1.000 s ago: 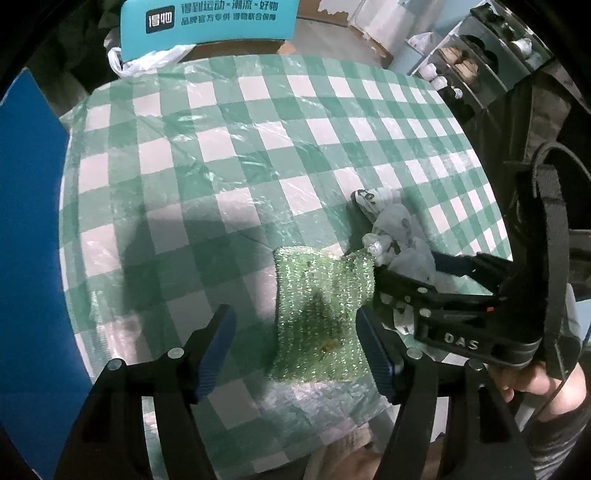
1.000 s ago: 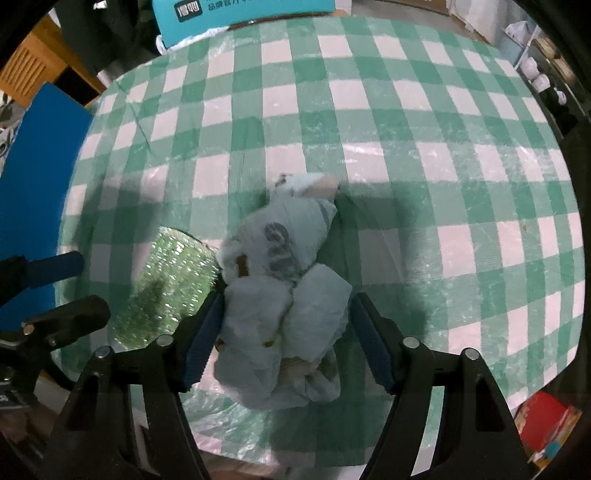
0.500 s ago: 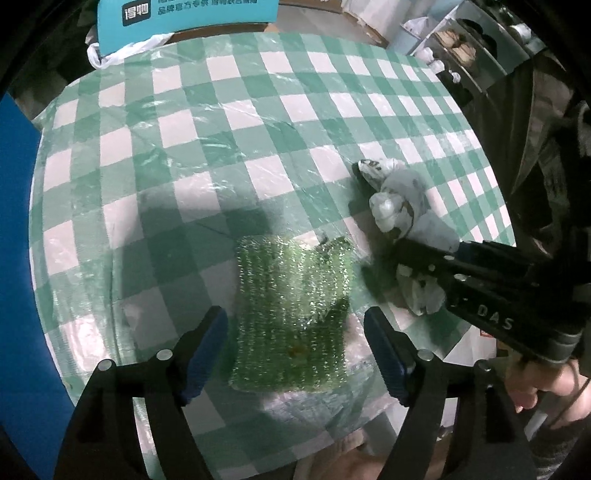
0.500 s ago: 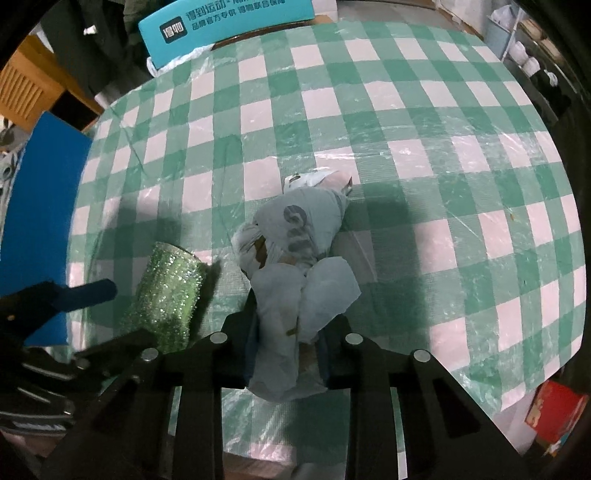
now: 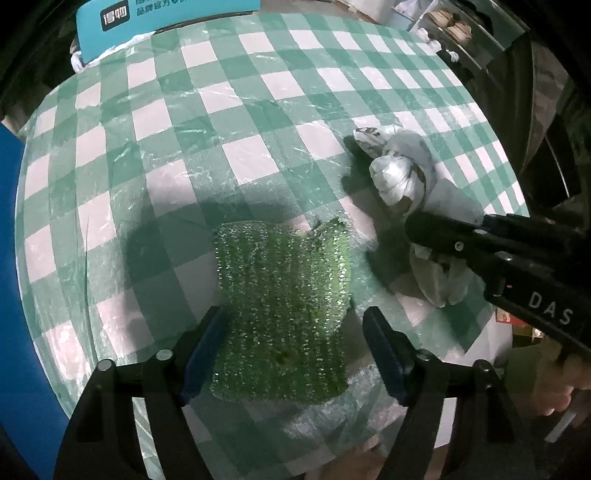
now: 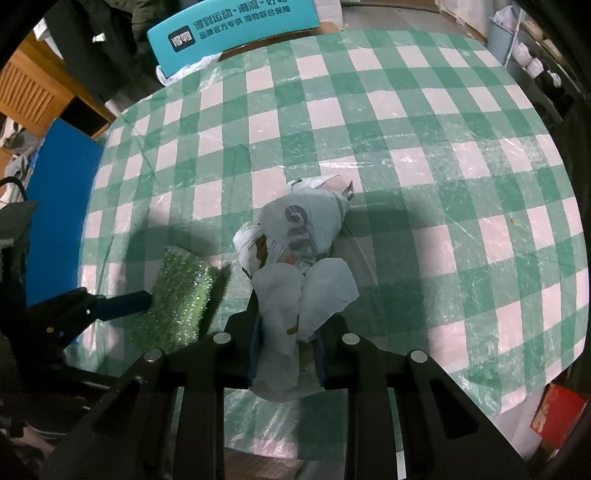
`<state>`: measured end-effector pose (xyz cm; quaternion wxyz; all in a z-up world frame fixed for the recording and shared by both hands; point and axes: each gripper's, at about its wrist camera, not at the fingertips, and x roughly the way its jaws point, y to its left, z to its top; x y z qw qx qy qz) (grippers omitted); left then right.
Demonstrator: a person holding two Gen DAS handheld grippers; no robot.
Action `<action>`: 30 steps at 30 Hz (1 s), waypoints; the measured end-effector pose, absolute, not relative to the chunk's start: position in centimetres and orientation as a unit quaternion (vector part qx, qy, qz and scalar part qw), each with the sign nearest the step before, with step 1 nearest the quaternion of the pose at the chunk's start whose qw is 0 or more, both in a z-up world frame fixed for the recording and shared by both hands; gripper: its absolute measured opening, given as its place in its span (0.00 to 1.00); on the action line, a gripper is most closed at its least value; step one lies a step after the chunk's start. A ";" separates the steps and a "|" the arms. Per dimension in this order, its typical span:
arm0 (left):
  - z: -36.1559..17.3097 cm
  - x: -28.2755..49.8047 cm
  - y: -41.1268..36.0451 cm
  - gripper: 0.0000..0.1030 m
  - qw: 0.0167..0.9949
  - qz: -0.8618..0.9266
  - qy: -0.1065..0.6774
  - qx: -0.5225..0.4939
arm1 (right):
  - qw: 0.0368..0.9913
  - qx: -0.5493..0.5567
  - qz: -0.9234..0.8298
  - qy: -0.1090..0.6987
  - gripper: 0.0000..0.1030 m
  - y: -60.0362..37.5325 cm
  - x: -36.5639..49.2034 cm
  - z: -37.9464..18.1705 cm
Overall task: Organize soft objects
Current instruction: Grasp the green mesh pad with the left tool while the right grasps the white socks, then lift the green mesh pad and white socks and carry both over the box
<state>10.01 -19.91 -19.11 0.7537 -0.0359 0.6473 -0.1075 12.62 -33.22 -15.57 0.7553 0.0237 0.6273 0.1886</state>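
A sparkly green scrub sponge (image 5: 284, 306) lies near the front edge of the round table with the green-and-white checked cloth (image 5: 229, 110). My left gripper (image 5: 295, 354) is open, its jaws on either side of the sponge's near end. A knotted white plastic bag (image 6: 303, 258) lies to the right of the sponge (image 6: 177, 299). My right gripper (image 6: 286, 354) is shut on the bag's near end. The bag also shows in the left wrist view (image 5: 410, 184), with the right gripper (image 5: 424, 229) clamped on it.
A teal sign with white lettering (image 6: 236, 29) stands behind the table's far edge. A blue panel (image 6: 59, 192) stands at the left side. A red box (image 6: 557, 417) sits below the table at the right. Shelving with shoes (image 5: 454, 26) stands at the far right.
My right gripper has closed on the white bag's near end. My left gripper has shifted so the green sponge now sits centred between its open jaws.
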 end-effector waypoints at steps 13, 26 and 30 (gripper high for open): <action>-18.8 10.3 -19.3 0.19 0.772 -0.103 0.627 -0.009 | 0.761 0.019 0.201 0.617 0.21 -32.6 12.4 -14.6; -15.9 9.4 -16.7 0.18 0.789 -0.089 0.607 -0.020 | 0.771 0.020 0.214 0.600 0.19 -32.0 11.9 -12.5; -14.8 9.2 -16.2 0.18 0.795 -0.085 0.600 -0.024 | 0.774 0.020 0.219 0.593 0.19 -31.6 11.7 -11.7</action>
